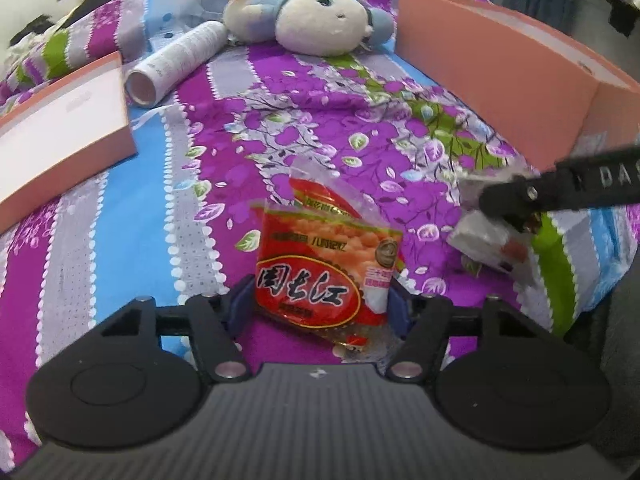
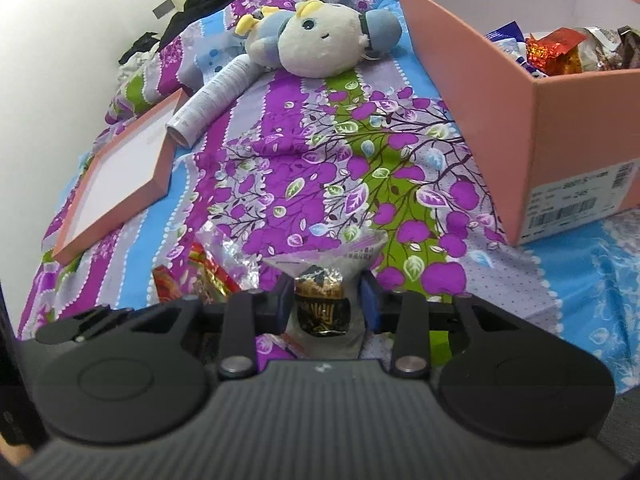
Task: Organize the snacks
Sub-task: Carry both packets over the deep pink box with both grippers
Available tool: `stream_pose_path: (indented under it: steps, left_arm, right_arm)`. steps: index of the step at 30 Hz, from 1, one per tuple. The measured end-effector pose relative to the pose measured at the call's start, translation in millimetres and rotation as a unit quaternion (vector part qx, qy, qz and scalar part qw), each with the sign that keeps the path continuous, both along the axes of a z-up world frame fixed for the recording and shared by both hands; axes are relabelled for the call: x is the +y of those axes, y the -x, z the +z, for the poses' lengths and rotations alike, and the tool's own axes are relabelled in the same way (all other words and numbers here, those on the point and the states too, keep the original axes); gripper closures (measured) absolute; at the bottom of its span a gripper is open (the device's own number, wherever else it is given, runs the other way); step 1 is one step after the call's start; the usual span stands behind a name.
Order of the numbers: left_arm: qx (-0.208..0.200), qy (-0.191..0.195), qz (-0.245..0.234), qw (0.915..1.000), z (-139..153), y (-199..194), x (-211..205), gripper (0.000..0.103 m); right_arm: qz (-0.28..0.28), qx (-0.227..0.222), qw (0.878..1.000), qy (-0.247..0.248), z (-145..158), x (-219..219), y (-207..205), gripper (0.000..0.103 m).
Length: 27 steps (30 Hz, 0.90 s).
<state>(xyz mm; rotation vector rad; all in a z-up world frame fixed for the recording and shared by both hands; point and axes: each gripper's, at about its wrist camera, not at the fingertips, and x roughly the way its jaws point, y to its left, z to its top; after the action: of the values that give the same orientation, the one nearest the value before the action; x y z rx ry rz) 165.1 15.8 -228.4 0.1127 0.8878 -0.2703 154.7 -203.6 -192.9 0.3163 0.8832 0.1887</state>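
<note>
A red snack packet with printed characters stands tilted between the blue pads of my left gripper, which is shut on its two side edges. My right gripper is shut on a clear packet holding a dark brown and gold snack, low over the bedspread. In the left wrist view that right gripper comes in from the right with the clear packet under its tip. The pink box at the right holds several wrapped snacks.
The pink box's wall rises at the right. Its lid lies upside down at the left. A plush toy and a paper roll lie at the back. Crinkled red and clear wrappers sit left of my right gripper.
</note>
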Motion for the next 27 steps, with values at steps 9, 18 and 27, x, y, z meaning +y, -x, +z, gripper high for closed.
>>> stream_pose_path:
  steps: [9,18,27]
  left_arm:
    - [0.008,0.065,0.056,0.9963,46.0,25.6,3.4,0.034]
    - [-0.031,0.092,0.078,0.9922,127.8,69.8,-15.7,0.033]
    - [-0.048,0.126,0.073,0.9883,183.4,107.3,-56.6,0.032]
  right_arm:
    - [0.004,-0.033,0.999,0.025,40.5,-13.7,28.6,0.065]
    - [-0.007,-0.072,0.997,0.036,95.2,-34.2,74.2,0.065]
    - [-0.023,-0.109,0.993,0.043,146.0,-60.3,118.6,0.065]
